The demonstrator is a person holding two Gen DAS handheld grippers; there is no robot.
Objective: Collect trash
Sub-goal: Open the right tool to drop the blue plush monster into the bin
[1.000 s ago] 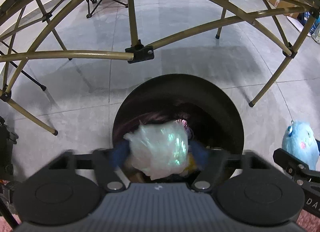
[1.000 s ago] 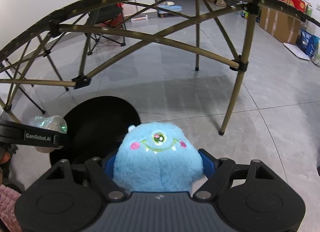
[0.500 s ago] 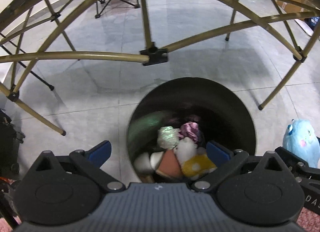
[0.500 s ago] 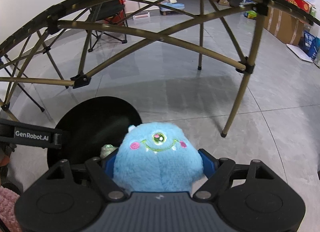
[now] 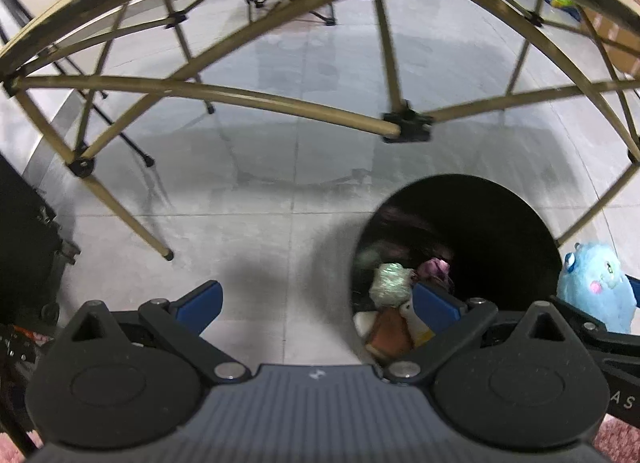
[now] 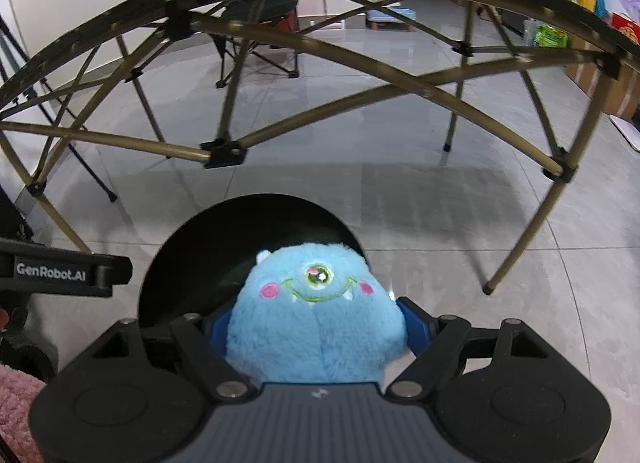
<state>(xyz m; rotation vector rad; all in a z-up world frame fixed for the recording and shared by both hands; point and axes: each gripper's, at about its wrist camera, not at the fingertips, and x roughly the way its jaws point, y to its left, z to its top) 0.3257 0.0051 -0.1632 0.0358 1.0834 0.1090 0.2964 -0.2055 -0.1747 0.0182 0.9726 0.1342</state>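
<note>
The right gripper (image 6: pixel 318 327) is clamped on a blue one-eyed plush monster (image 6: pixel 316 315), its blue fingers (image 6: pixel 414 327) pressed into the toy's two sides. The plush sits upright, its taller axis running from the gripper body up to its head, and its single eye and green grin face back toward the camera. It hangs just over the near rim of the black trash bin (image 6: pixel 192 263), which stands directly behind it.

The left gripper (image 5: pixel 316 303) has its fingers spread wide with nothing between them; its left finger (image 5: pixel 200 301) is over bare floor left of the bin (image 5: pixel 500 223), its right finger over the bin's mouth. Inside the bin lie a crumpled iridescent wrapper (image 5: pixel 390 281), a purplish scrap (image 5: pixel 434 267) and brown, white and yellow pieces. The plush (image 5: pixel 596 287) shows just right of the bin.

The bin stands on a glossy grey tiled floor (image 6: pixel 400 135). Behind and over it spans a folding table frame (image 6: pixel 224 151) of olive-gold tubes with black joints. Farther back are a folding chair (image 6: pixel 260 15), cardboard boxes (image 6: pixel 612 75) to the right and a pale wall.
</note>
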